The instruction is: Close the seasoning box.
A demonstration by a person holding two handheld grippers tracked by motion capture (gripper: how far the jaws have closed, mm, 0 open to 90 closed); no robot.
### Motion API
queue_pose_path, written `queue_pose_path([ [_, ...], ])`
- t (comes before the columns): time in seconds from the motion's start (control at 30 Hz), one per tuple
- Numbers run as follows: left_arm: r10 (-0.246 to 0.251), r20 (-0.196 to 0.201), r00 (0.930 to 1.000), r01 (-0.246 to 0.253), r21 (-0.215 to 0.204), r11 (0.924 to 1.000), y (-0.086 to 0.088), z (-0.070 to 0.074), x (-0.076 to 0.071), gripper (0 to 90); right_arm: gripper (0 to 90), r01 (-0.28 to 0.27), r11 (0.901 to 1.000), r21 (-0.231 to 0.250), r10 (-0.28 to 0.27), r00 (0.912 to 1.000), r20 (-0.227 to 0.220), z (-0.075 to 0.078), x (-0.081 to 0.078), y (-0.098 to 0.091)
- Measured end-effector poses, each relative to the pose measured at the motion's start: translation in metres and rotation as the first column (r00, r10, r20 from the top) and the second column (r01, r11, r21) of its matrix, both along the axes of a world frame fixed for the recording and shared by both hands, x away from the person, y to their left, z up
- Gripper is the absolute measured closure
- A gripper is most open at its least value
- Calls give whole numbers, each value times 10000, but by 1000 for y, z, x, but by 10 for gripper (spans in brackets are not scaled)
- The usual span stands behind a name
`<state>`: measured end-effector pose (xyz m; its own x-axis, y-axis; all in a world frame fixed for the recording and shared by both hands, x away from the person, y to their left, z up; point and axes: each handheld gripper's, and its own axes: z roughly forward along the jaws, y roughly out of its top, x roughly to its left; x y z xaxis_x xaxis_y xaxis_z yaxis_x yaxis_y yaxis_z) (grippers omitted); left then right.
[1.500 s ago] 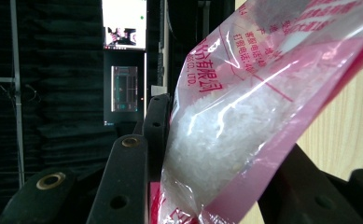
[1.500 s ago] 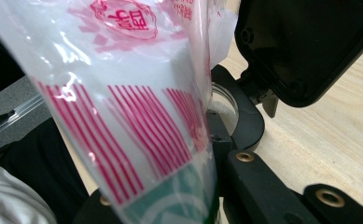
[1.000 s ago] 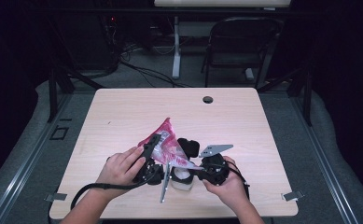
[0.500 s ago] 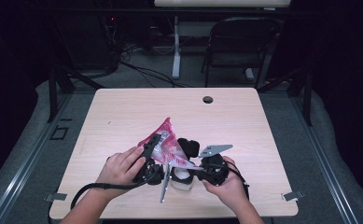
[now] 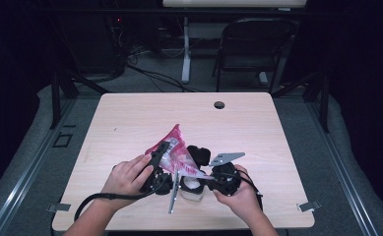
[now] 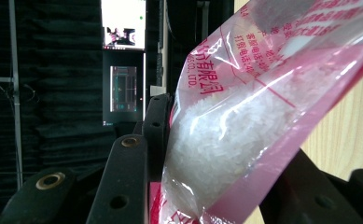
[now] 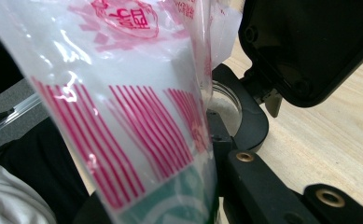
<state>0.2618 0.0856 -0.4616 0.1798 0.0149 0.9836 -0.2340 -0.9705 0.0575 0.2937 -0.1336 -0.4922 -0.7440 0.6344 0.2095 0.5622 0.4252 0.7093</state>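
Note:
A clear bag of white rice with pink print (image 5: 176, 150) hangs tilted over the front middle of the wooden table (image 5: 130, 123). My left gripper (image 5: 159, 160) is shut on its lower left part; in the left gripper view both jaws press on the rice-filled bag (image 6: 244, 116). My right gripper (image 5: 206, 177) is shut on the bag's lower right corner (image 7: 137, 121). A small clear jar (image 5: 193, 191) with some white grains stands right under the bag, its open mouth (image 7: 223, 109) just behind the plastic. A black lid-like piece (image 5: 199, 153) sits up behind the jar.
A dark round hole (image 5: 219, 104) marks the table's far side. A black chair (image 5: 255, 49) and cables stand on the floor behind the table. Bare wood lies to the left, right and far side of the hands.

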Motion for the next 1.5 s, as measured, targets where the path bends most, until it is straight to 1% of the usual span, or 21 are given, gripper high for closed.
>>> queue_pose_path([
  [0.13,-55,70,10000,55,-18,10000,1,-1,1,660,900,-36,10000,-51,36,10000,-9,0,0,0],
  [0.17,-27,-59,10000,26,-93,10000,2,-1,1,660,900,-67,9999,-119,67,10000,-15,0,0,1],
  [0.23,-27,-139,9999,24,-187,9998,2,-2,1,661,900,-33,10000,-92,33,10000,-6,-1,0,2],
  [0.3,-42,-129,9999,39,-211,9998,3,-2,1,660,900,-69,9999,-157,69,10000,-8,-1,0,1],
  [0.43,12,-299,9996,-23,-374,9993,4,-4,1,660,900,-19,9999,-146,19,10000,-2,-1,0,2],
  [0.53,-35,-344,9994,17,-524,9986,6,-5,2,660,900,-58,9998,-214,58,10000,-2,-1,0,2],
  [0.57,1,-433,9991,-26,-598,9982,7,-6,2,660,900,-77,9997,-219,78,10000,39,-1,1,3],
  [0.6,-44,-387,9992,19,-641,9979,8,-7,2,660,900,-55,9997,-224,56,10000,48,-2,0,3],
  [0.7,105,-565,9983,-143,-677,9976,9,-7,1,660,900,-11,9998,-212,11,10000,13,-2,0,4],
  [0.77,130,-597,9981,-176,-770,9969,10,-8,1,661,900,-15,9998,-221,16,10000,47,-1,0,4],
  [0.8,140,-624,9980,-193,-841,9963,11,-8,1,661,900,26,9999,-150,-25,9999,104,-1,0,4],
  [0.83,158,-642,9978,-214,-889,9958,11,-9,1,661,900,19,9998,-196,-18,10000,74,0,0,4],
  [0.87,208,-748,9970,-278,-942,9952,12,-9,1,661,900,16,9998,-176,-14,10000,98,0,1,4],
  [0.97,246,-779,9967,-323,-999,9945,14,-10,1,662,900,-12,9999,-160,15,9998,181,1,1,4],
  [1.03,300,-926,9952,-402,-1103,9931,15,-11,1,668,900,2,9999,-131,0,9998,173,1,1,4],
  [1.07,287,-865,9958,-382,-1103,9932,16,-11,2,669,900,11,9999,-125,-9,9998,179,1,1,5],
  [1.17,329,-953,9949,-443,-1201,9918,17,-13,1,671,900,48,9999,-99,-45,9998,207,2,1,4],
  [1.23,362,-1041,9939,-501,-1351,9896,18,-13,1,673,900,35,9999,-145,-32,9998,203,3,2,4],
  [1.3,357,-1090,9934,-512,-1428,9884,19,-14,1,675,900,46,9999,-95,-44,9997,233,3,2,4],
  [1.33,371,-1157,9926,-549,-1541,9865,19,-15,2,675,900,66,10000,-37,-65,9997,254,3,2,4],
  [1.5,426,-1368,9897,-657,-1691,9834,22,-18,2,679,900,98,9999,-37,-97,9995,295,4,2,5],
])
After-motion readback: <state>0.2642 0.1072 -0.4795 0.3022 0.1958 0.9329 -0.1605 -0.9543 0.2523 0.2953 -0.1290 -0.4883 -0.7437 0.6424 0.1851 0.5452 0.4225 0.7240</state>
